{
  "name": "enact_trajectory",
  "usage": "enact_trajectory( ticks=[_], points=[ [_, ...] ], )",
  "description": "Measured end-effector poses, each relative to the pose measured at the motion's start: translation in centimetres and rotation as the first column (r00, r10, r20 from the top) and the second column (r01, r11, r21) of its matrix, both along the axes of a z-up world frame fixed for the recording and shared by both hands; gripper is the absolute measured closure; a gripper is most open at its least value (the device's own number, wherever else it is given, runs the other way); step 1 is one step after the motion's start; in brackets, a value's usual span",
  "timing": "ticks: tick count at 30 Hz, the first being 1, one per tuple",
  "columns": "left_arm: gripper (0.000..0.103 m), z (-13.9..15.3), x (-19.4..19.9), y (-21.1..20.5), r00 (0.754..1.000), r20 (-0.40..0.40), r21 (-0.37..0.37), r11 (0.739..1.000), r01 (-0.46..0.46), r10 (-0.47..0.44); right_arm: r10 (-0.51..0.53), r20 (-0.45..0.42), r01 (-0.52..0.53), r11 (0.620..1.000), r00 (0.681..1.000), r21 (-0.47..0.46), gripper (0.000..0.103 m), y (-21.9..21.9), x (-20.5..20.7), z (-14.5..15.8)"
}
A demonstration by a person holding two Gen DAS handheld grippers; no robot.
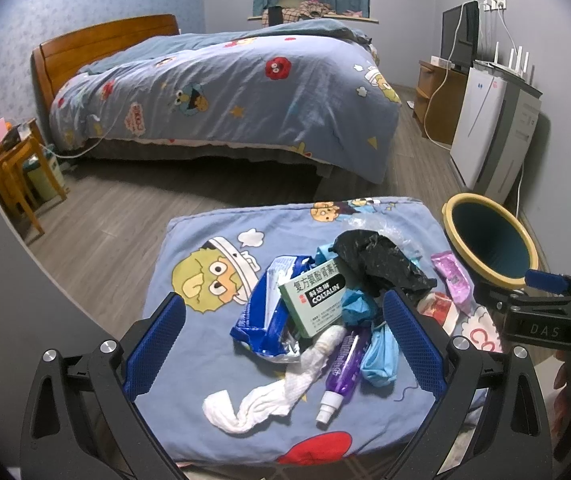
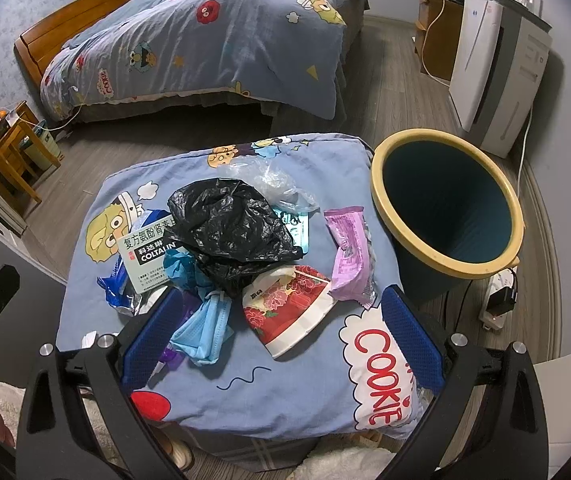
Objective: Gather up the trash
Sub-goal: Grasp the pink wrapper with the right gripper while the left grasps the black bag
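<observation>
Trash pile [image 2: 221, 256] on cushion [image 2: 285, 380], bin [image 2: 445, 208] just right of it; right gripper [image 2: 281, 336] nearer bin, fingers spread, empty, red paper cup [image 2: 289, 316] straight ahead between them; left gripper [image 1: 285, 340] spread, empty over pile's left

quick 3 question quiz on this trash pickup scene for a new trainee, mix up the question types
1. True or false: the bin already holds some of the trash.
2. Which item lies nearest the bin? A) purple wrapper B) medicine box C) white tissue
3. Fill in: both the left gripper and the right gripper are ____ and hold nothing.

Key
1. False: what shows of its inside looks bare, and the trash lies on the pillow.
2. A: it lies at the pile's edge on the bin's side.
3. Open: their jaws stand wide apart above the pile.
</observation>
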State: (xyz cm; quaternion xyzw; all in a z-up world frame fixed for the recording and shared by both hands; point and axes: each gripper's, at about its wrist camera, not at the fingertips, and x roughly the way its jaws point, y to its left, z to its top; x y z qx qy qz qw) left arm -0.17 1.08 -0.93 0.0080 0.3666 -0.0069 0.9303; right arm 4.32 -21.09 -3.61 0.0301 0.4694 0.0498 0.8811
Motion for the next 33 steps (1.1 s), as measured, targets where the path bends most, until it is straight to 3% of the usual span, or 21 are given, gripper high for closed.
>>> enact_trajectory(
  ticks=[3,6,10,12,16,21,23,26,30,33],
  points=[
    [0.005,-0.1,0.2,0.7,1.0,-0.017,-0.028,1.0,-0.008,0.007,-0.008,-0.002,0.008,1.0,1.0,0.022,0.005,-0.6,0.4,0.5],
    [0.005,0.0,0.8,1.3,1.0,-0.014,-0.054,0.998,-0.015,0.014,-0.012,0.024,0.013,0.999,1.0,-0.032,0.006,-0.8,1.2,1.5],
    [0.005,0.8,2.9,1.3,1.0,0.011,-0.009,1.0,-0.017,0.017,0.002,0.047,0.001,0.997,0.999,-0.078,0.006,-0.9,3.1,2.4],
    [0.005,1.1,3.9,1.7,1.0,0.029,-0.044,0.999,-0.004,0.005,-0.002,0.037,0.005,0.996,0.999,-0.086,0.006,-1.2,4.4,2.4],
    [0.005,0.7,6.8,2.4,0.998,0.033,-0.04,0.998,-0.043,0.044,0.012,-0.037,-0.014,0.998,0.999,-0.059,0.006,-2.2,7.0,0.5],
    [0.005,-2.2,10.1,2.2,0.997,-0.035,0.039,0.997,-0.073,0.074,-0.039,-0.133,0.038,0.999,0.99,-0.012,0.006,-4.0,8.7,-3.0],
    [0.005,-3.3,11.1,2.0,0.994,-0.081,0.033,0.997,-0.072,0.075,-0.058,-0.159,0.059,0.998,0.986,0.002,0.006,-4.6,9.2,-4.0],
    [0.005,-4.4,11.5,1.2,0.996,-0.088,-0.004,1.0,-0.029,0.029,-0.067,-0.196,0.071,0.997,0.978,0.014,0.007,-5.2,9.6,-5.3],
    [0.009,-6.0,12.2,-1.6,0.989,-0.122,0.0,0.997,0.082,-0.082,-0.068,-0.247,0.071,0.997,0.967,0.002,0.024,-5.7,10.5,-7.1],
    [0.026,-7.2,12.5,-3.2,0.979,-0.156,-0.026,0.992,0.126,-0.128,-0.049,-0.282,0.064,0.997,0.958,0.045,0.038,-5.9,10.8,-8.2]
  ],
)
